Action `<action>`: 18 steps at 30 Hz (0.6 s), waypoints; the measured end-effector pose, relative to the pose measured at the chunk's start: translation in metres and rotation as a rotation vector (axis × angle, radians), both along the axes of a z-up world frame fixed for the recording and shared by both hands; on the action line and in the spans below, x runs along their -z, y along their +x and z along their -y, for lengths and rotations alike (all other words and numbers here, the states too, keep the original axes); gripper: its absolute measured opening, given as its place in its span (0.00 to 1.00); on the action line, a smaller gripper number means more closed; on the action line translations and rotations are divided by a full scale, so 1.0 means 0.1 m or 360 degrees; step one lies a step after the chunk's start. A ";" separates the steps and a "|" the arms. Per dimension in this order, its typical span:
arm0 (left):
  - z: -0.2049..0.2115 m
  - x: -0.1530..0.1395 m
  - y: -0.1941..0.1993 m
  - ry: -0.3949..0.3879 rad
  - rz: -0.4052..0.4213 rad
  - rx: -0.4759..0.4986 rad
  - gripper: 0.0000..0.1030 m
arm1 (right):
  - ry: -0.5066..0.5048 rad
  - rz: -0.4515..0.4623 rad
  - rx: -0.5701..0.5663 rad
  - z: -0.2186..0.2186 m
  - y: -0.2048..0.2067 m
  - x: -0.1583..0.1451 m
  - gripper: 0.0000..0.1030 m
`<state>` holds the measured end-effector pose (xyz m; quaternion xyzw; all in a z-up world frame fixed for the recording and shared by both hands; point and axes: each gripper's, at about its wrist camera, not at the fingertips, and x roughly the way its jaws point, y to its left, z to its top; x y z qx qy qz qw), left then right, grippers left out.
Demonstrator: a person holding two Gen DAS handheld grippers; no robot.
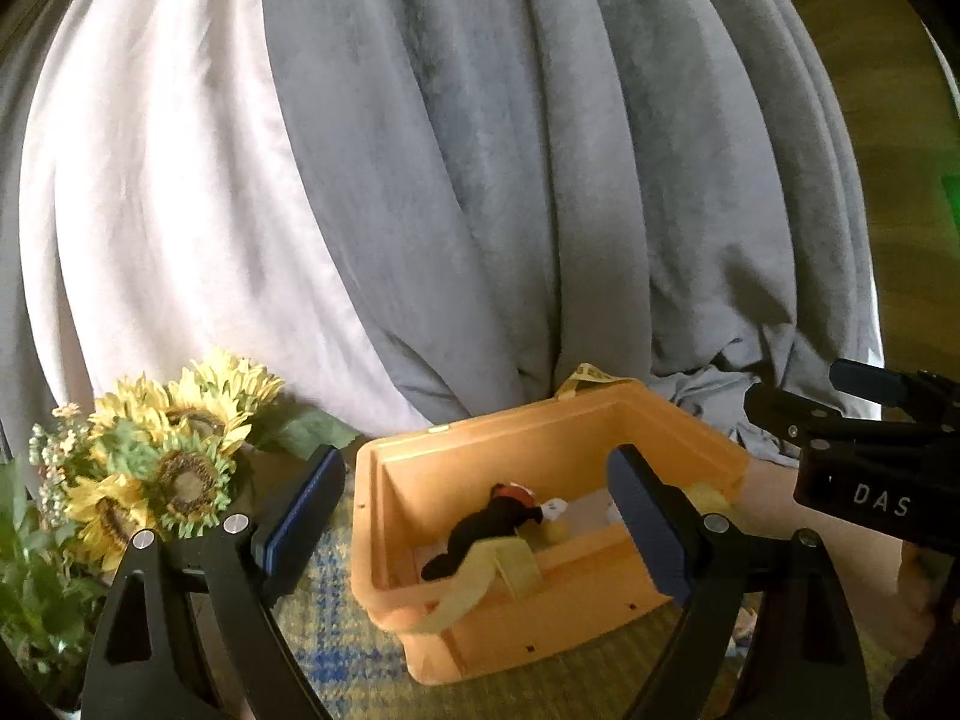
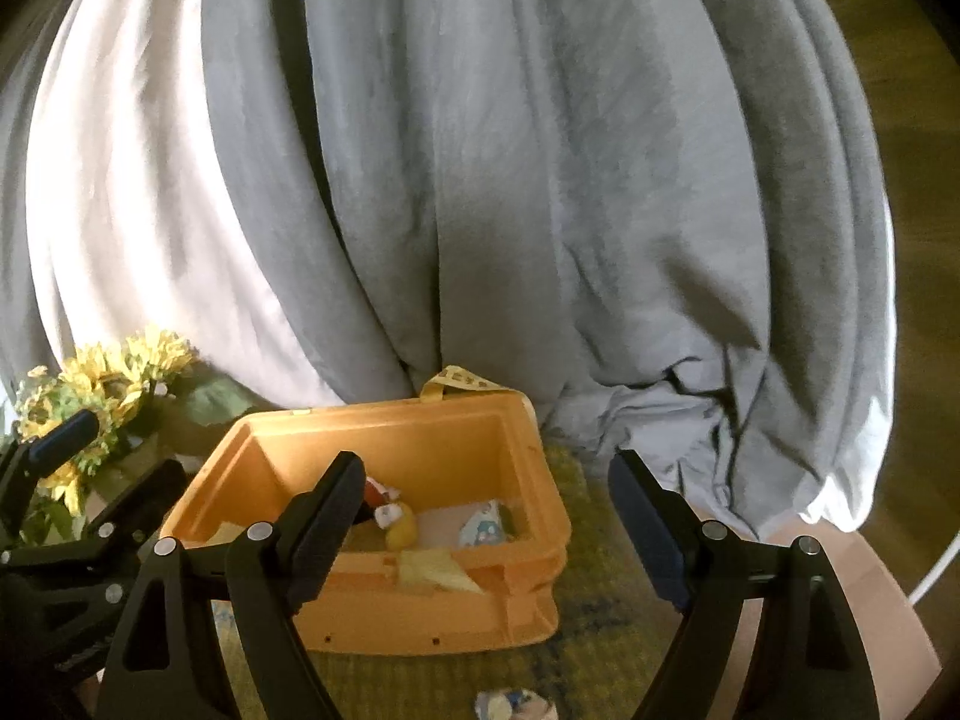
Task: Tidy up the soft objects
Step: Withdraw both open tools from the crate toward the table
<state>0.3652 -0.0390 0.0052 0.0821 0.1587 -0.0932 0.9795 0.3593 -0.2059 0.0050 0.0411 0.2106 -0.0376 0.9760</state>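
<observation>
**Both claws empty above the bin, one soft piece loose on the rug**

Behind everything I see a big grey curtain (image 2: 480,210) hanging in heavy folds, with a paler white panel to its left. In front of it on the green and blue rug (image 2: 600,648) sits the orange bin (image 1: 540,618), open-topped, with a yellow strap draped over its near wall. Sunflowers (image 1: 174,456) stand just beside the bin on the left.

My left gripper (image 1: 474,522) is spread wide, holding nothing, its fingers straddling the bin's left half. My right gripper (image 2: 486,516) is likewise spread and empty, hovering over the bin's right side.

Inside the bin lies a black plush (image 1: 486,525) with an orange and white end, stretched along the floor. Near it sit a yellow toy (image 2: 401,531) and a small blue-white piece (image 2: 483,525) against the right side. Another blue-white piece (image 2: 513,705) lies on the rug in front of the bin, outside it; I judge that one still needs putting away.

I expect all of these to be light and squashy, so a pinch across the thickest part of the body should hold. The loose piece looks small and flat, so I would come down low and close gently, watching that the fingers do not snag the rug.
</observation>
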 end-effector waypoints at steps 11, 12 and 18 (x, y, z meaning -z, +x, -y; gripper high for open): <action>-0.06 0.00 -0.45 0.0028 -0.0011 0.0001 0.87 | -0.0015 -0.0037 0.0041 0.01 -0.50 0.00 0.82; -0.07 0.00 -0.49 0.0027 -0.0015 0.0003 0.87 | -0.0015 -0.0042 0.0043 0.00 -0.54 0.00 0.82; -0.09 0.08 -0.66 0.0015 -0.0084 0.0026 0.87 | -0.0013 -0.0085 0.0049 -0.02 -0.77 0.08 0.82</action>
